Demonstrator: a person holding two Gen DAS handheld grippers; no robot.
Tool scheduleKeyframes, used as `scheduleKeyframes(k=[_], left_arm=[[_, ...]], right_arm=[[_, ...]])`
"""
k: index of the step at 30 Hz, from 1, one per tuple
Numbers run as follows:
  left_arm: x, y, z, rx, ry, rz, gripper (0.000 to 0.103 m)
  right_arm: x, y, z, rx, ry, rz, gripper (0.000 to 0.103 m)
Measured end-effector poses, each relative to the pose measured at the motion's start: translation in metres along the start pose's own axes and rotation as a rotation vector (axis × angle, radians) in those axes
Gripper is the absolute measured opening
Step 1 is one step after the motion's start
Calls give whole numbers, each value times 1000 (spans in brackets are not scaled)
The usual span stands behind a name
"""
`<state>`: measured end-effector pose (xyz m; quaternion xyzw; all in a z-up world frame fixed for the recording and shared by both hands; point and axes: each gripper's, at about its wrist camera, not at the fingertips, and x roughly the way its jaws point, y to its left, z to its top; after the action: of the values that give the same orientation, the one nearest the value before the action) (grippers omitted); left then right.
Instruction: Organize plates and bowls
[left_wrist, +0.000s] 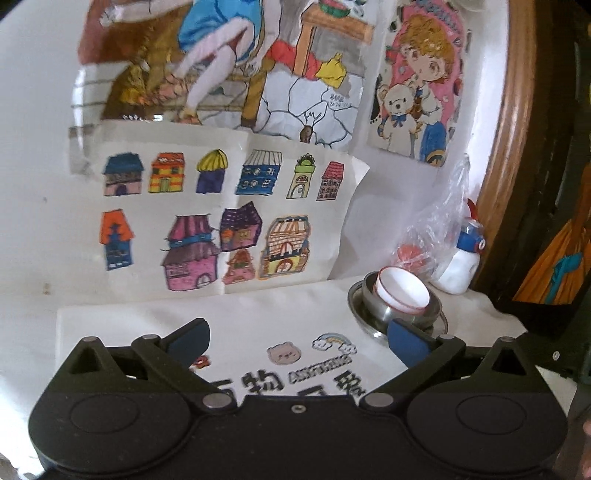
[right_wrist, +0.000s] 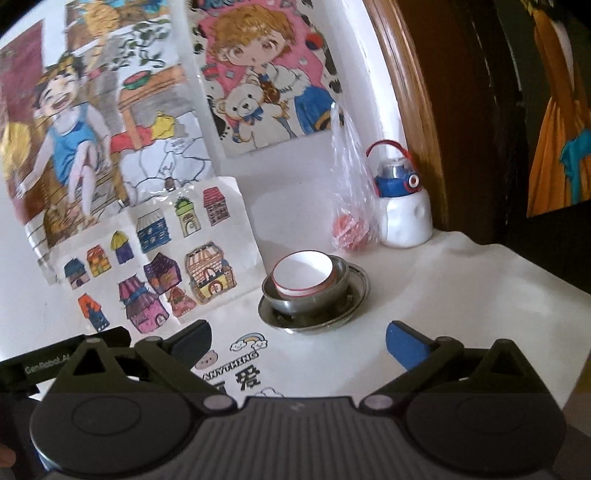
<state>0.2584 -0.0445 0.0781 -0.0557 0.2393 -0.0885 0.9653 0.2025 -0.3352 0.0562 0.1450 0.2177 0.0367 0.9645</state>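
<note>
A white bowl with a red rim (right_wrist: 301, 275) sits tilted inside a steel bowl (right_wrist: 334, 288), which rests on a steel plate (right_wrist: 354, 306) at the back of the white-covered table (right_wrist: 461, 295). The same stack shows in the left wrist view: white bowl (left_wrist: 402, 291), steel bowl (left_wrist: 376, 302), steel plate (left_wrist: 360, 314). My right gripper (right_wrist: 299, 341) is open, a short way in front of the stack, with nothing between its fingers. My left gripper (left_wrist: 299, 338) is open too, left of the stack, its right finger pad (left_wrist: 408, 339) overlapping the plate's near edge in view.
A white bottle with a blue cap (right_wrist: 404, 206) and a clear plastic bag with something red (right_wrist: 351, 206) stand behind the stack against the wall. Children's drawings (right_wrist: 155, 251) hang on the wall. A wooden frame (right_wrist: 417, 110) rises at the right. The table edge (right_wrist: 554, 387) lies right.
</note>
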Motion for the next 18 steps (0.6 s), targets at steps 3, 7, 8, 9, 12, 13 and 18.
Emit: scheduleKeyframes(k=[3,7,8,9,12,13,18], left_arm=[[-15,1,-12,30,-23,11,102],[-31,2,-29,59,-38,23,102],[-34,3,-33,62,-41,25,102],[-37,3,-37,64,-43,27,102],[-44,5,-47,68,-43,26,102],[-46,6,-50,70,-43,26,102],[-53,8,-68,94,-32,25,102]], right_arm=[[-11,5,-15,-13,-10,-5,103],[-22,8,-32,-31,-22,-17,103],[-26,9,-36,-36,-31,-26,103],[-29,9,-39,-43,-40,-35,103],[-37,12,-50,-76,-66,-57,103],[-40,13,-54,-88,-74,-64,103],[-47,18,-73,-122,-87,-67,103]])
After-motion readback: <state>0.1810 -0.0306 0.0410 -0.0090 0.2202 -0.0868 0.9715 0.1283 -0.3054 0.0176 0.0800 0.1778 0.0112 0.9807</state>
